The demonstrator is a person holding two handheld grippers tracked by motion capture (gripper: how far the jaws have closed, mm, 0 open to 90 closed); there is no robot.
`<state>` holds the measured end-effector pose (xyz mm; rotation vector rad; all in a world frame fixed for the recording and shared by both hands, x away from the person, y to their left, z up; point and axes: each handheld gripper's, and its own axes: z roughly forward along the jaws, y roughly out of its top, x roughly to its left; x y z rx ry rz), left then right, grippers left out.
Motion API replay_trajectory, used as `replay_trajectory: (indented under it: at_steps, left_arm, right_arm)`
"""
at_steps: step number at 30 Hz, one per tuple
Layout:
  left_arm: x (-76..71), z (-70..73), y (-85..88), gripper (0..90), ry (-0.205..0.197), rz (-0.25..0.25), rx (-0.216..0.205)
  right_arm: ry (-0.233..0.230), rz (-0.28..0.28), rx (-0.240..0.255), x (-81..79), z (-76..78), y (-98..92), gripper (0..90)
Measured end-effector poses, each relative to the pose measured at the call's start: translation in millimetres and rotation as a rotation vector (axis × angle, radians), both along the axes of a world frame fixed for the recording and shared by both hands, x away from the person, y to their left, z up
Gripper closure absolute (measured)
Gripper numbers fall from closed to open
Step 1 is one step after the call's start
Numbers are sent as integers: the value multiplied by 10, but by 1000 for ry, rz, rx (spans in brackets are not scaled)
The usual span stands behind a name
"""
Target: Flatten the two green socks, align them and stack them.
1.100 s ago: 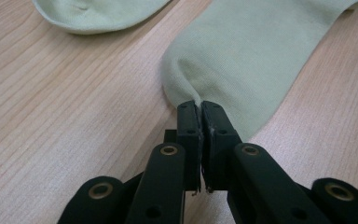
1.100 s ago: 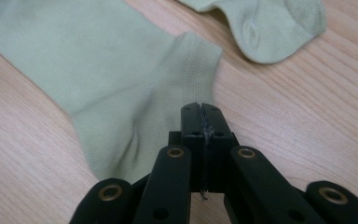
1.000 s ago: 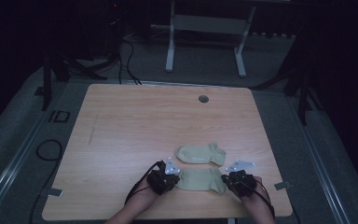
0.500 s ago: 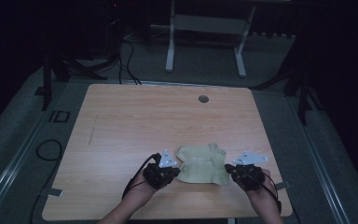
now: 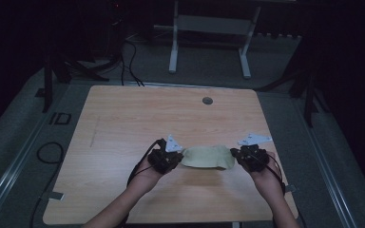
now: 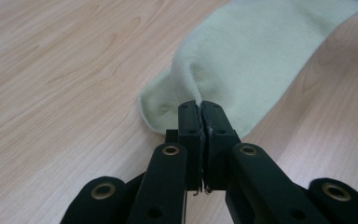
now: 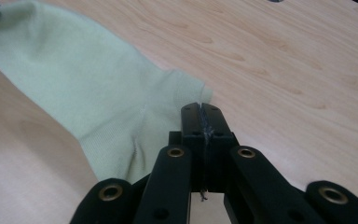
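Nearest, the left tongs [image 5: 173, 159] and right tongs [image 5: 241, 156] each pinch one end of the pale green sock [image 5: 206, 157], jaws pressed tight on cloth. Its long axis runs straight between them, stretched across the near tabletop [image 5: 138, 118], both hands equally close.

The sock [image 5: 206, 156] hangs stretched between the two grippers, over the near part of the table [image 5: 123, 123]. The left gripper [image 5: 171, 159] pinches its left end. The right gripper [image 5: 240, 156] pinches its right end. A small round hole [image 5: 207, 100] sits far behind the sock, near the table's back edge.
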<state>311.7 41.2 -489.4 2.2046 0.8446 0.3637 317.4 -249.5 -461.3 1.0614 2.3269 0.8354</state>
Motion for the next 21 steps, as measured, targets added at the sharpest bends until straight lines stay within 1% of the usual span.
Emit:
replay_trajectory:
  at_steps: [1, 2, 5, 8, 9, 10, 12, 13, 15, 16, 18, 19, 21]
  left_arm:
    - [39, -7, -1, 874, -7, 12, 7]
    - [73, -19, -1, 874, -5, 15, 9]
    - [163, -84, -5, 874, 10, 26, 17]
    - [242, -193, -28, 874, 29, 36, 24]
    - [274, -247, -35, 874, 44, 38, 21]
    - [299, -295, -42, 874, 57, 41, 16]
    - [331, -385, -68, 873, 67, 49, 30]
    - [349, -423, -77, 873, 81, 44, 29]
    - [363, -477, -98, 872, 85, 49, 36]
    - [371, -501, -106, 871, 89, 43, 45]
    - [378, -541, -118, 870, 97, 37, 48]
    - [381, -555, -121, 869, 95, 37, 55]
    - [394, -582, -122, 867, 102, 39, 49]
  right_arm:
    - [0, -3, 0, 29, -5, 5, 896]
    - [3, -3, 2, 80, -17, 7, 897]
    - [19, -14, 2, 186, -78, 16, 896]
    - [42, -28, -1, 289, -194, 15, 896]
    - [52, -30, 5, 318, -242, 13, 896]
    - [68, -35, 0, 352, -306, 13, 896]
    - [77, -41, -21, 383, -404, 20, 896]
    - [89, -45, -20, 400, -451, 19, 896]
    - [105, -55, -27, 431, -529, 12, 896]
    - [115, -57, -28, 448, -568, 8, 896]
    - [130, -63, -31, 475, -639, 5, 895]
    - [128, -63, -37, 482, -660, 3, 895]
    - [139, -70, -39, 501, -716, -4, 894]
